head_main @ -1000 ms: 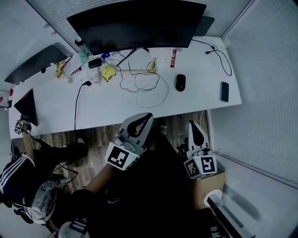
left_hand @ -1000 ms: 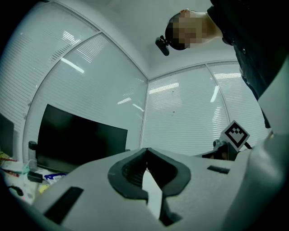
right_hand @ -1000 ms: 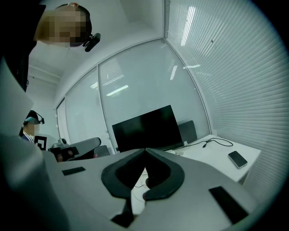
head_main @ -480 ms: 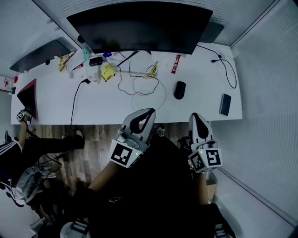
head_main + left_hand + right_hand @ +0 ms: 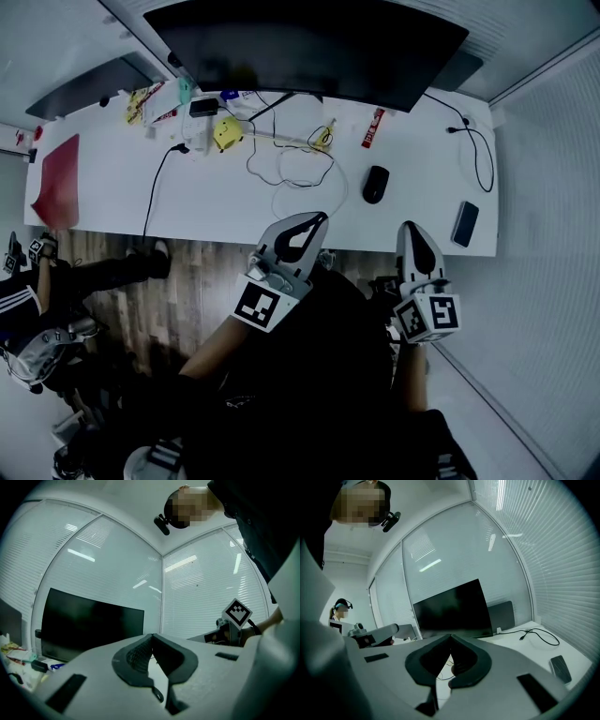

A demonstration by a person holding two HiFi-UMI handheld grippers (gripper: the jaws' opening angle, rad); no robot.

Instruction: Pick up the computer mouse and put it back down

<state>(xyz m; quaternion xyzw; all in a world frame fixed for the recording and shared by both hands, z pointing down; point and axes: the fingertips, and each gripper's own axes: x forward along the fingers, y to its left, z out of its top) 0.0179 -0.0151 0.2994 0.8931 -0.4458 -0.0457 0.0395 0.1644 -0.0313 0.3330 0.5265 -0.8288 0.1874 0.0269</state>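
Seen from overhead: a person stands at the near edge of a white desk, one tong-style gripper in each hand, both short of the desktop. The left gripper is clenched w/ nothing in it; its own view shows the tips meeting. The right gripper is also clenched and empty. The computer mouse, black, lies on the desk between the two grippers and farther back, untouched, in front of a big dark monitor. Loose cable loops lie just left of the mouse; a phone is near the right end of the desk. Risks, IMO: arriving w/ tongs still clenched would shove the mouse instead of straddling it; its rounded shell could slip from the pads; a wide approach could snag the cables.
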